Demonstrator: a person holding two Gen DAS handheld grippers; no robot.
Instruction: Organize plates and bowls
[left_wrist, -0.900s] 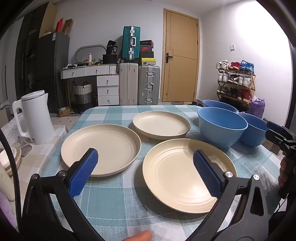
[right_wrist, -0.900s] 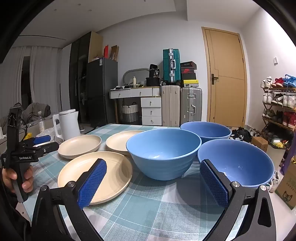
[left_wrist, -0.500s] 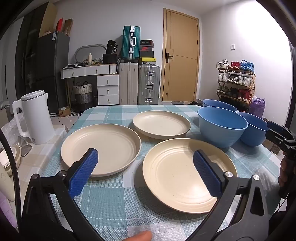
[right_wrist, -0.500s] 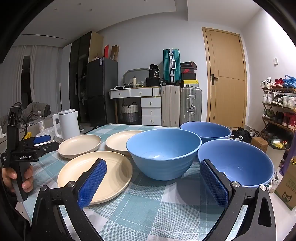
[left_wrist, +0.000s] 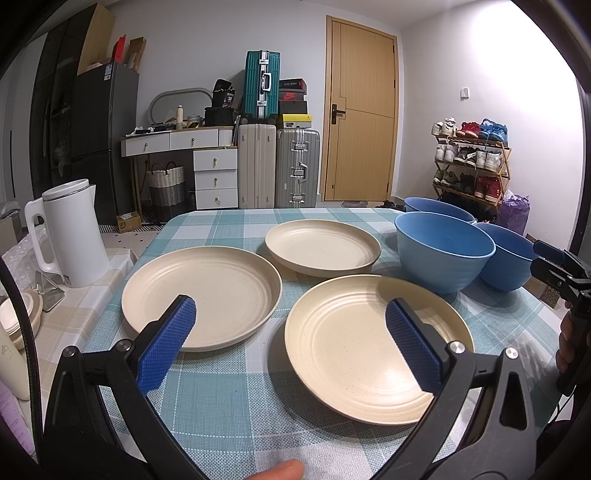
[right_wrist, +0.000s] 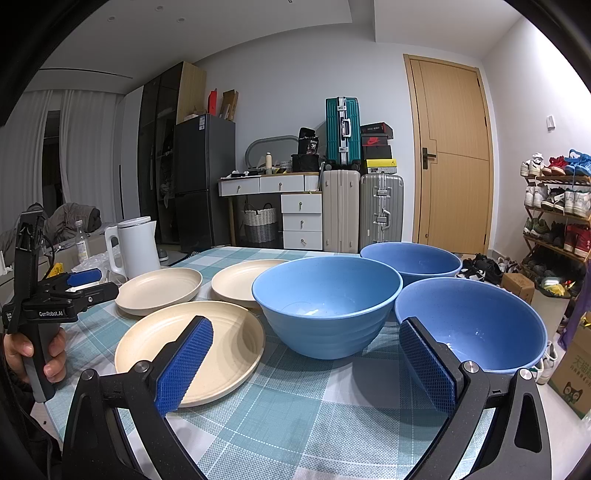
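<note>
Blue-padded fingers, left: the left gripper (left_wrist: 290, 343) is hanging released and spread wide, grasping nothing, over the gap between the near-left plate (left_wrist: 201, 297) and the near-right plate (left_wrist: 376, 347).
Fingers, right: the right gripper (right_wrist: 304, 365) is likewise standing wide apart and empty, framing the middle bowl (right_wrist: 327, 304).
Plates: three cream plates are lying singly on the checked bench (left_wrist: 236, 402), the far plate (left_wrist: 322, 246) behind the other two; none is sitting on another.
Bowls: three blue bowls are standing side by side, the right bowl (right_wrist: 471, 326) and the far bowl (right_wrist: 410, 260) un-nested.
Progress: nothing is looking stacked yet; I am judging the task barely begun.
Remaining: gathering the plates into one pile, nesting the bowls.
</note>
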